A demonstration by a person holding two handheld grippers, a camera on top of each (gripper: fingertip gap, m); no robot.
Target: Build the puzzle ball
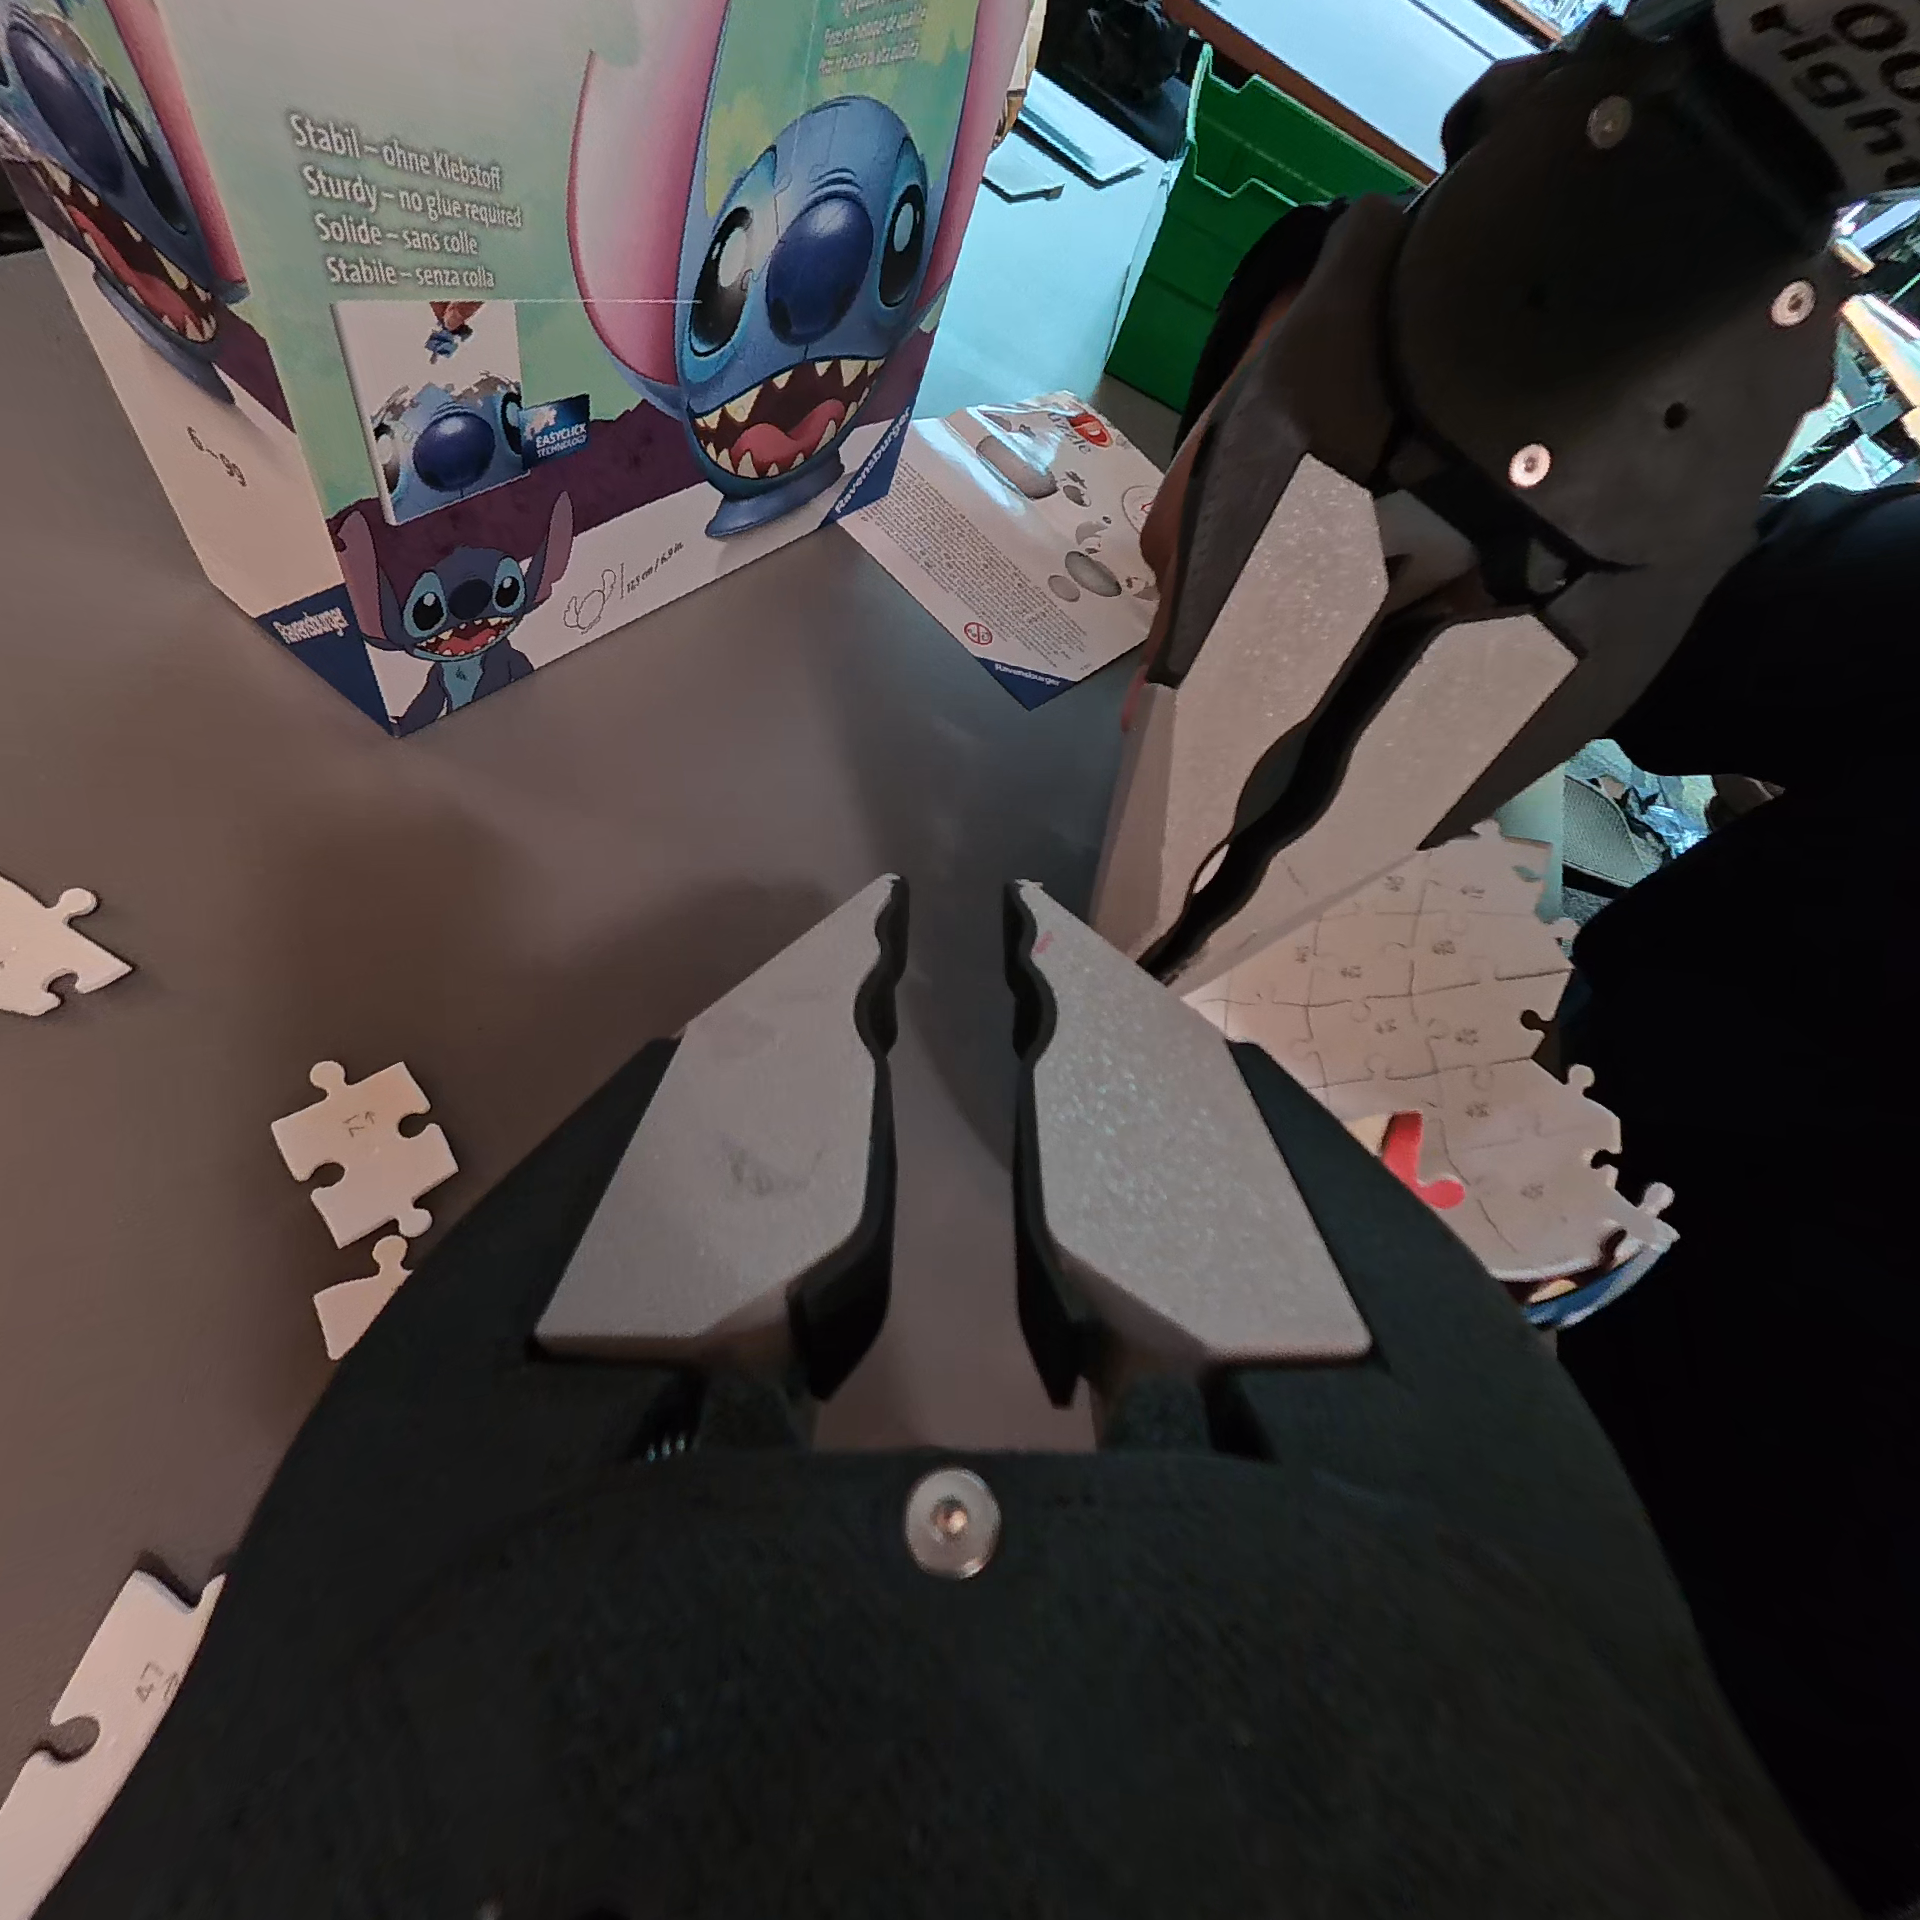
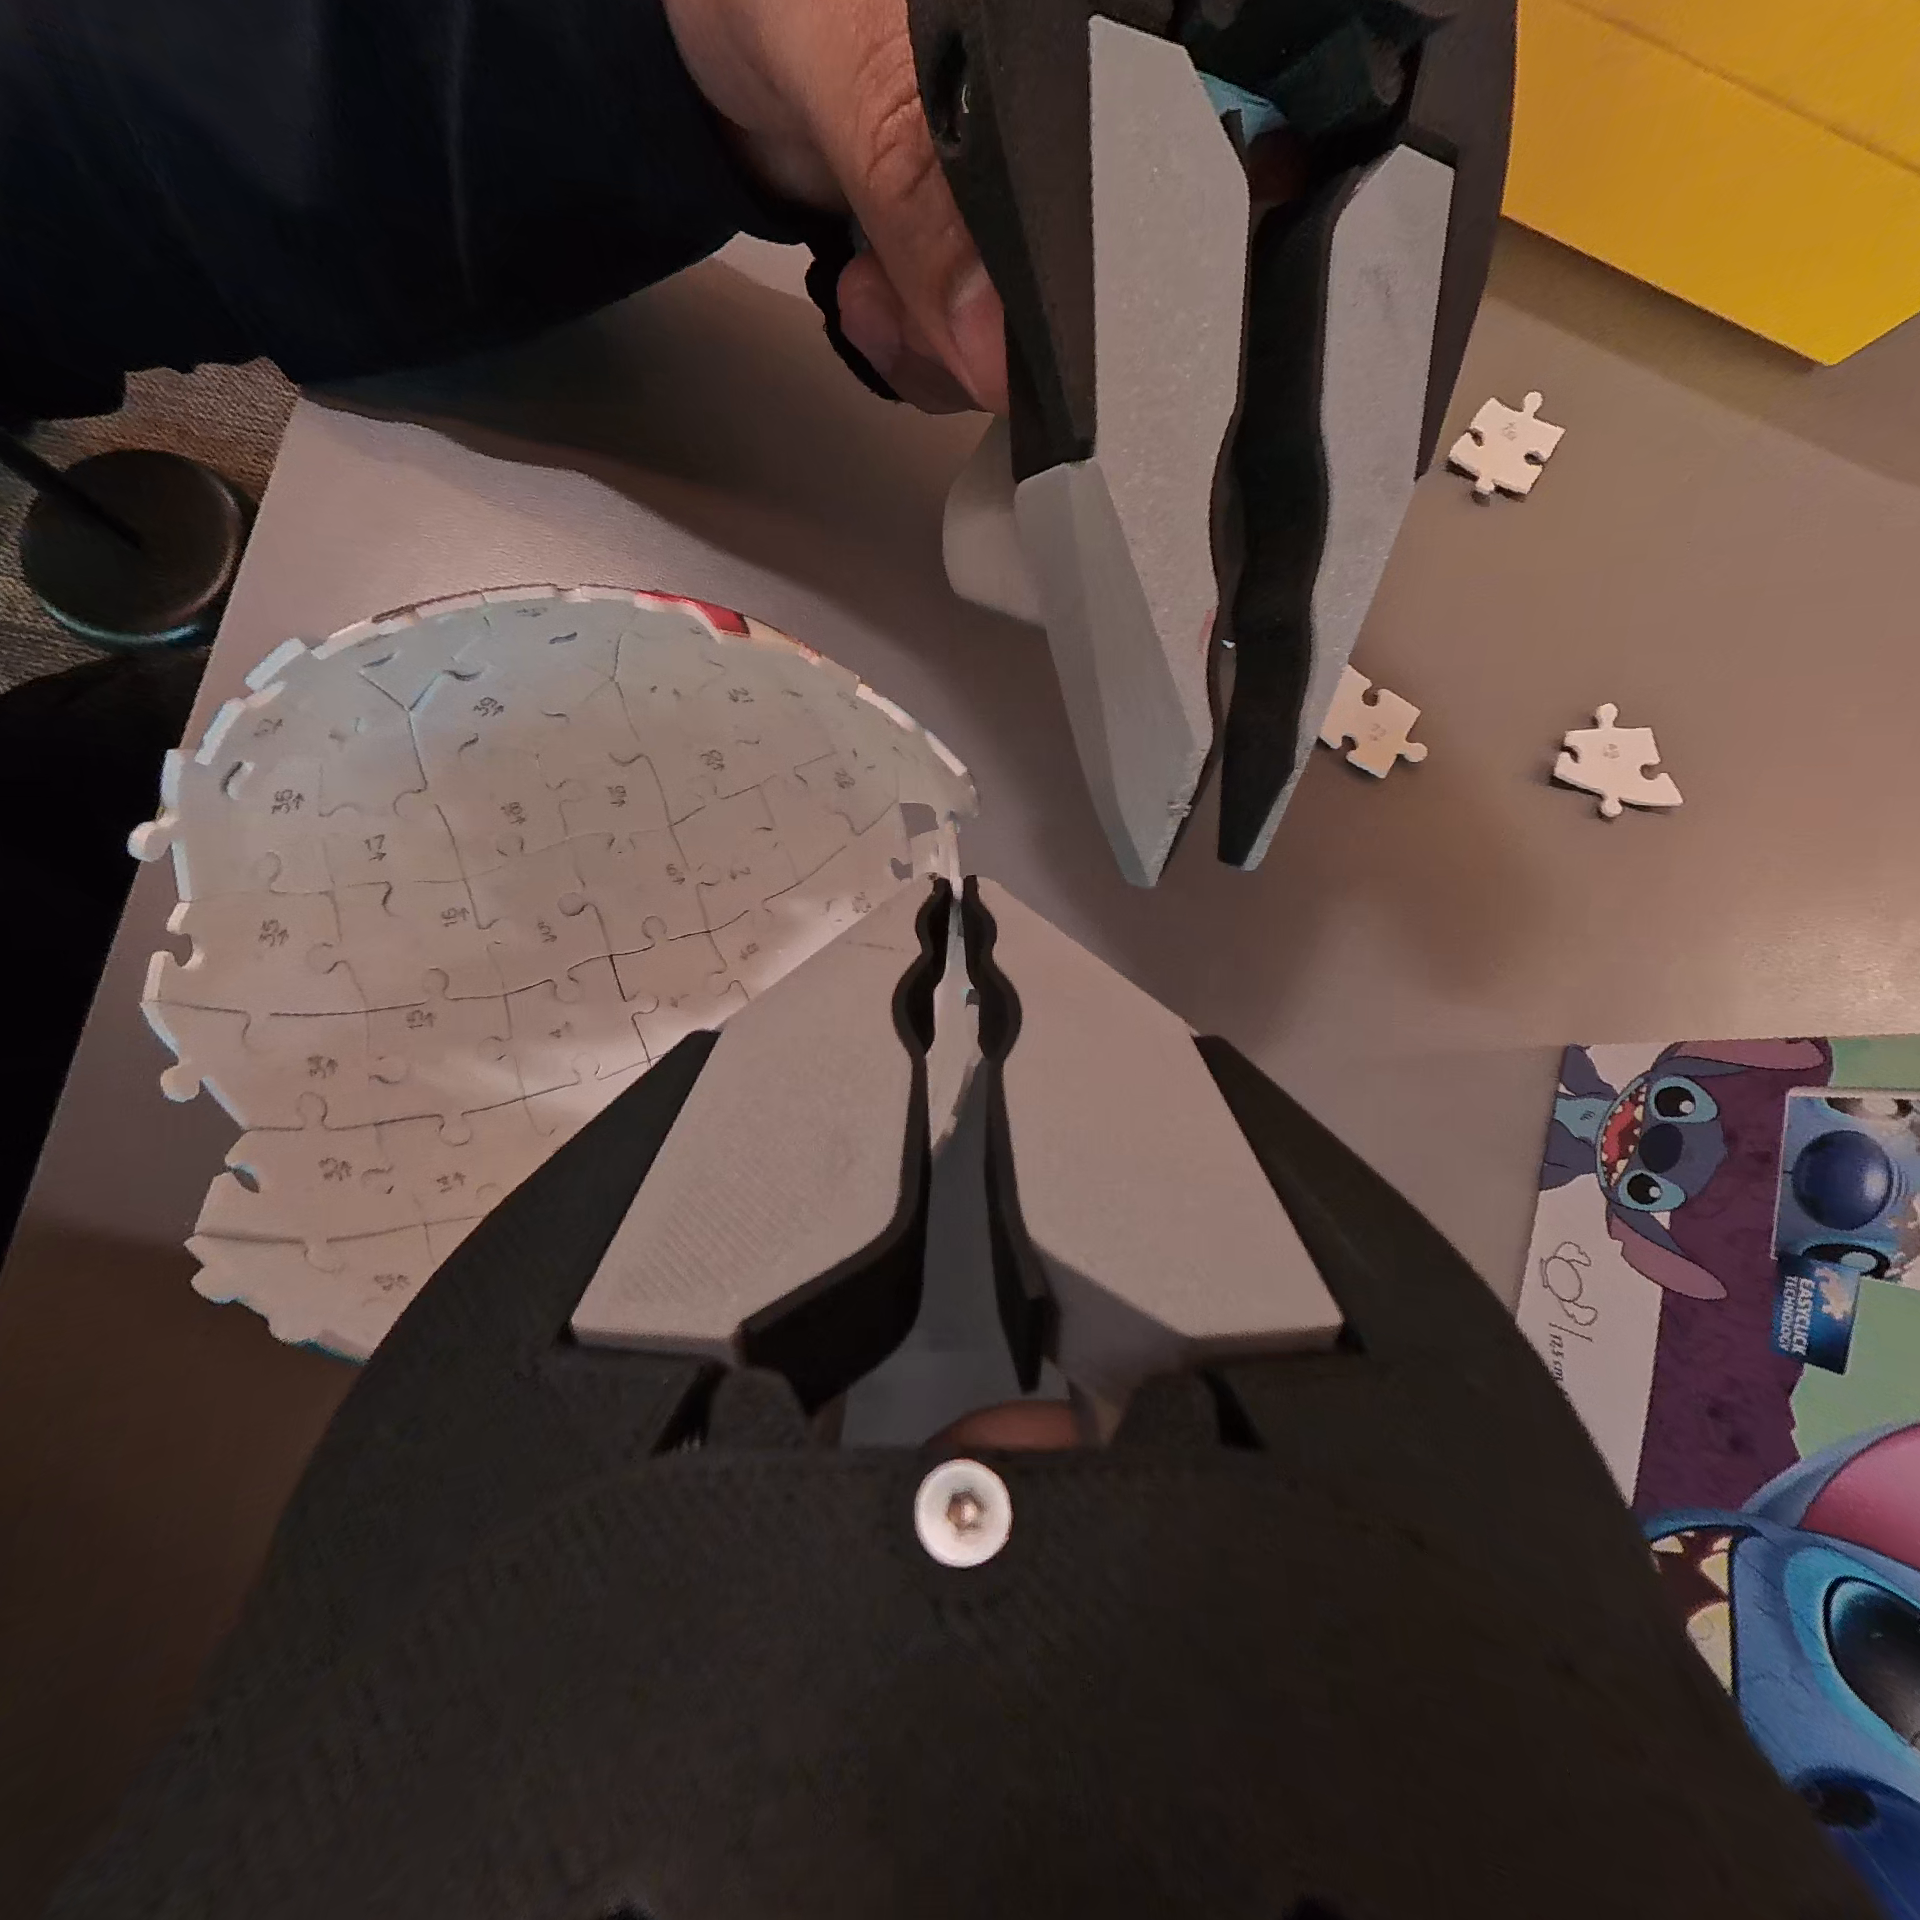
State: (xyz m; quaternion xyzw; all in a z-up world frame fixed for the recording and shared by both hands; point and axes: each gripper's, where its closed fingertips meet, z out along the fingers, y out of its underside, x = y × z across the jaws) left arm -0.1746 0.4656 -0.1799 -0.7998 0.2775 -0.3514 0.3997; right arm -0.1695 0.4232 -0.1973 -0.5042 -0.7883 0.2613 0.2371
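Observation:
The partly built puzzle ball [image 2: 499,883] is a curved white shell of joined numbered pieces, lying inner side up on the grey table. It also shows in the left wrist view [image 1: 1455,1039]. My right gripper [image 2: 956,889] is shut on the shell's right rim; it also shows in the left wrist view [image 1: 1169,961]. My left gripper [image 1: 961,896] hovers over bare table just left of the shell, slightly open and empty. In the right wrist view it [image 2: 1195,868] points down, held by a hand [image 2: 894,239].
Loose white pieces lie left of my left gripper [image 1: 364,1148] [image 1: 47,945] and beyond it [image 2: 1503,447] [image 2: 1616,774]. The puzzle box [image 1: 520,364] stands at the back, with a leaflet [image 1: 1018,540] beside it. A yellow object [image 2: 1714,156] and a black round base [image 2: 125,561] sit at the table edges. About 4 cm separates my left fingertips from my right.

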